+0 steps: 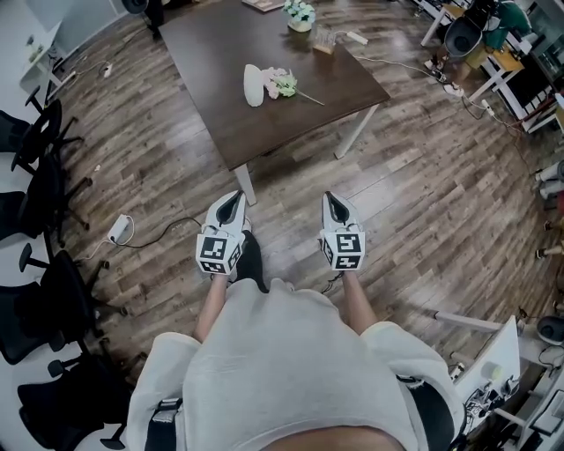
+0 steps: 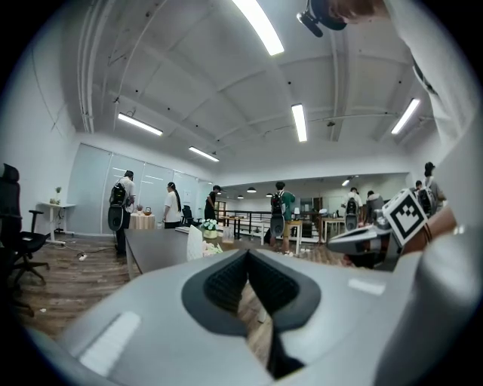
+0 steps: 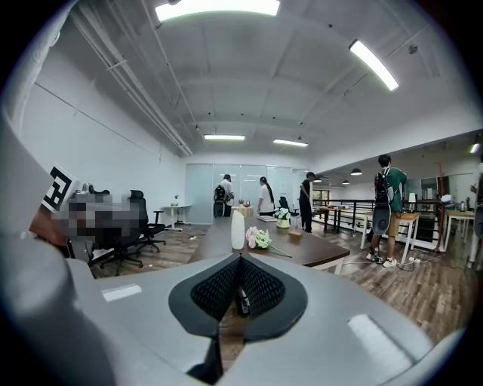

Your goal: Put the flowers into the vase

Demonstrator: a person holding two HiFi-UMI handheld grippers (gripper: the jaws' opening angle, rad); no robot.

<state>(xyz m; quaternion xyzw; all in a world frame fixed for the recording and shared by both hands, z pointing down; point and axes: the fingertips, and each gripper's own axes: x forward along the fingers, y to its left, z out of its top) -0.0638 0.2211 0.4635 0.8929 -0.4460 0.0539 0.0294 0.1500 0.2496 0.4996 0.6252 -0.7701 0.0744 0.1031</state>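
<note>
Both L gripper, R gripper closed, empty; vase, flowers on table

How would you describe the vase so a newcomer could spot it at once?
Find the dark brown table. Near its middle stands a slim vase, beside loose pink flowers. It is plain white and tall, unlike the squat pot of flowers at the far end.
</note>
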